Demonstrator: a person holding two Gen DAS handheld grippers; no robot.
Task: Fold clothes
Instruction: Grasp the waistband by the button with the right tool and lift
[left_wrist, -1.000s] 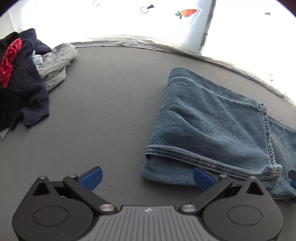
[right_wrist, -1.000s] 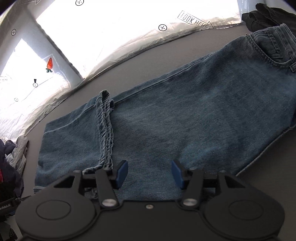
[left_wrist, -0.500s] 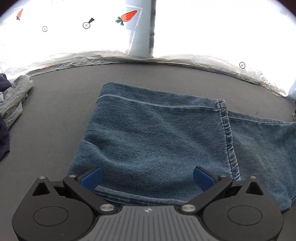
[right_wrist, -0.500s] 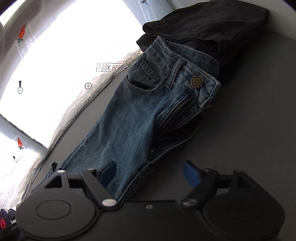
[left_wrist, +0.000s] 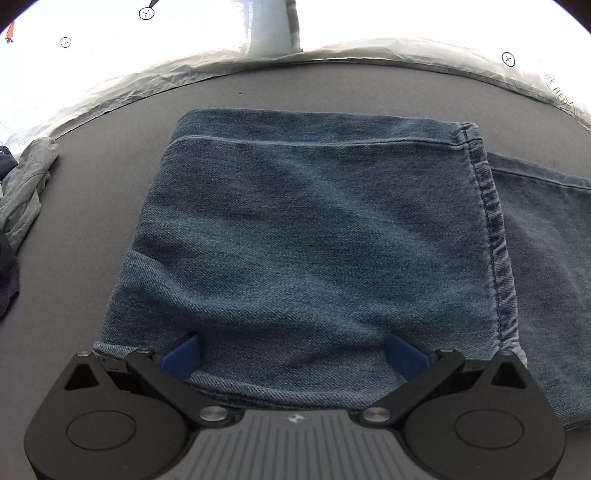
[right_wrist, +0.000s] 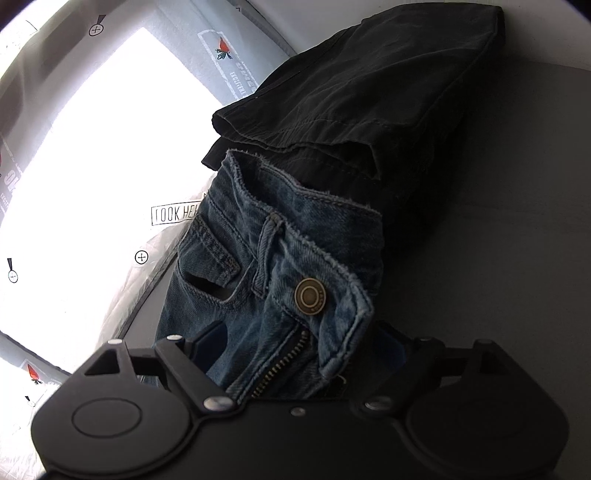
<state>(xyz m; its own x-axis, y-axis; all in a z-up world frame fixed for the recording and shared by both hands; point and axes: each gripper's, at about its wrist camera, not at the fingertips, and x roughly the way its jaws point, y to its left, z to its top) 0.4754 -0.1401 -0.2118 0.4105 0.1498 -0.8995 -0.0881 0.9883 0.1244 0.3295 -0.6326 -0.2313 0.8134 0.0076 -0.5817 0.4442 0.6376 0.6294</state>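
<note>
A pair of blue jeans (left_wrist: 314, 240) lies on the dark grey table (left_wrist: 92, 184), its legs doubled over and the hem seam (left_wrist: 495, 236) at the right. My left gripper (left_wrist: 293, 356) hangs open just over the near folded edge, which lies between the blue pads (left_wrist: 181, 356). In the right wrist view the jeans' waistband (right_wrist: 317, 266), with its brass button (right_wrist: 310, 296) and open zip, lies between the fingers of my right gripper (right_wrist: 304, 345). Those jaws are closing, and the pads do not press on the denim.
A folded black garment (right_wrist: 369, 92) lies just beyond the waistband. A crumpled grey garment (left_wrist: 26, 184) and a dark navy one (left_wrist: 5, 266) lie at the table's left. Crinkled plastic sheeting (left_wrist: 184, 77) borders the table's far edge.
My left gripper slid from beside the folded legs to right over their near edge. My right gripper swung from the legs to the waistband, rolled, and its jaws widened.
</note>
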